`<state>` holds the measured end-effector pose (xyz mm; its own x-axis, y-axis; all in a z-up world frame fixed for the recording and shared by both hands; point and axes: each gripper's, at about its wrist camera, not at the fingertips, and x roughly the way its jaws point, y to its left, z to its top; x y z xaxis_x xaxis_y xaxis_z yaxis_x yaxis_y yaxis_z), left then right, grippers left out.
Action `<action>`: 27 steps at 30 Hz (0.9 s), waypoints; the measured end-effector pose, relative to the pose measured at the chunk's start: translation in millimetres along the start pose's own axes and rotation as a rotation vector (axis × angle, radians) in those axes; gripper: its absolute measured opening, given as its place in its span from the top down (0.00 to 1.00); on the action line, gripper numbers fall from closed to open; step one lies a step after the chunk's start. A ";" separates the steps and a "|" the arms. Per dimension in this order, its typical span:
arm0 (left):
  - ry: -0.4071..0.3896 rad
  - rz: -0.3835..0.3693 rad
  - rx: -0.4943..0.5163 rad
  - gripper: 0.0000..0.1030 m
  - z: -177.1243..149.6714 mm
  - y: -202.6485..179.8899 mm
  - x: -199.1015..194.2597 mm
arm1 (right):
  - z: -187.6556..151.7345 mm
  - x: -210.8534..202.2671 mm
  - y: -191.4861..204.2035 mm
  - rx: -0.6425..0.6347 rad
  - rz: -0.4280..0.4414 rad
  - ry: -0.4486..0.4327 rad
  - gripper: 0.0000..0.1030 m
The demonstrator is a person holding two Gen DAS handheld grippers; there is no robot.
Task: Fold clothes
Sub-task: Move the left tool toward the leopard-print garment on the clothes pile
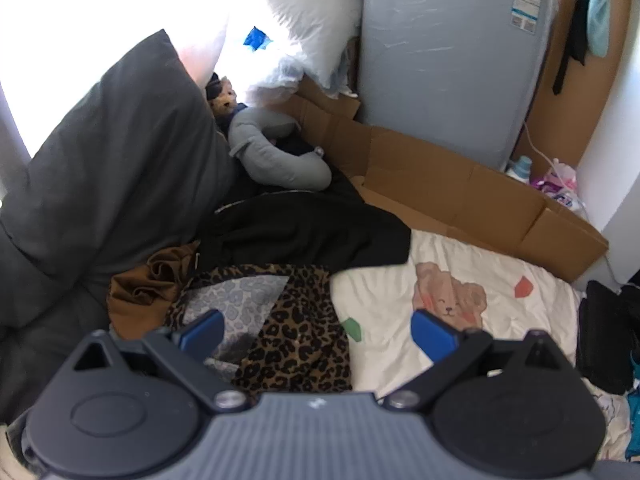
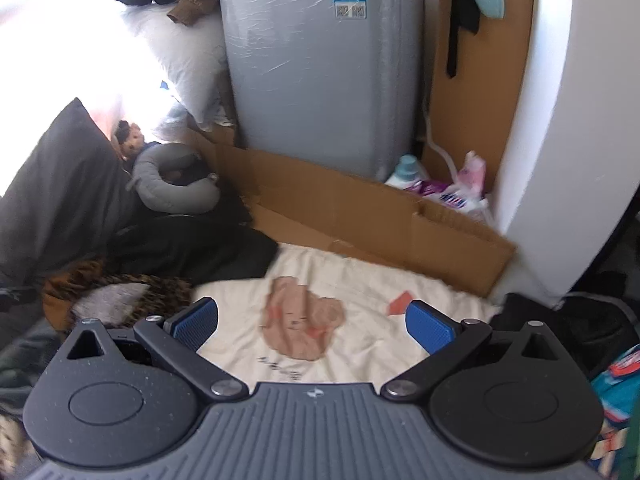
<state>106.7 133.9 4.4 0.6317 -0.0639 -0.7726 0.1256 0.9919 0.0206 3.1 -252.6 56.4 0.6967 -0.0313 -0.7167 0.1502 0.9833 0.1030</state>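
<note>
Both grippers spread wide, holding nothing. Left gripper hovers over leopard garment, probably first pick. Right gripper over bare bear sheet beside garment, likely folding spot.

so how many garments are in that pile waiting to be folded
3 that show: a leopard-print piece nearest the left tool, a brown one to its left, and a black one behind both. More may be buried underneath.

The left gripper has its two blue pads spread wide apart, with nothing between them. The right gripper also has its pads spread wide and holds nothing.
</note>
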 end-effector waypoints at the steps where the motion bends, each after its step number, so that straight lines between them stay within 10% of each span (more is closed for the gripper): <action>1: 0.004 0.008 0.001 0.02 1.0 1.9 3.5 | 0.6 4.9 -0.5 0.014 0.006 0.004 0.00; 27: 0.100 0.089 -0.091 0.05 3.8 63.7 103.6 | 19.7 119.3 -1.2 0.008 0.074 0.158 0.00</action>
<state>183.0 190.0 -71.9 0.5572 0.0313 -0.8298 0.0003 0.9993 0.0379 99.9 -261.0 -15.7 0.5876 0.0707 -0.8061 0.1081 0.9804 0.1647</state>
